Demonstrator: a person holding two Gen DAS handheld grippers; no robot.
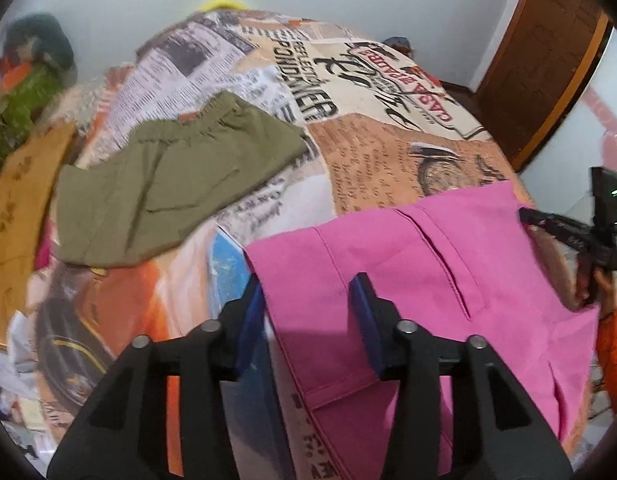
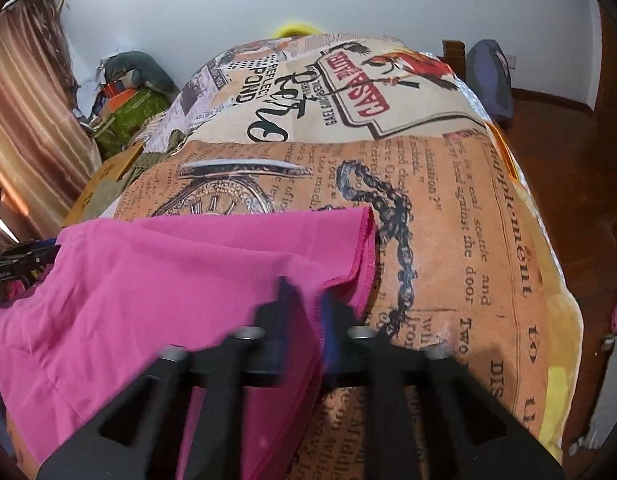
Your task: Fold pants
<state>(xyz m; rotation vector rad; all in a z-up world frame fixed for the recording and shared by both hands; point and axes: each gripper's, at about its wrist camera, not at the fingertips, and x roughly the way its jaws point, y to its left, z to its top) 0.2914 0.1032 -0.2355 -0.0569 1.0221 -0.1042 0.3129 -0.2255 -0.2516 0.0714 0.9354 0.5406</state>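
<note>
While the pink pants lie on the bed's printed cover, my right gripper pinches their edge; my left gripper straddles another edge, jaws partly apart.

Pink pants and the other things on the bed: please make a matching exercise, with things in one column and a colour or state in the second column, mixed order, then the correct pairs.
Things:
1. pink pants
2. olive pants
3. left gripper
4. right gripper

States:
A. jaws apart, over the cloth's edge
B. folded, lying untouched to the far left
C. shut on the pink cloth
D. spread at the near edge of the bed cover

Pairs: 1-D, 2-B, 3-A, 4-C
</note>
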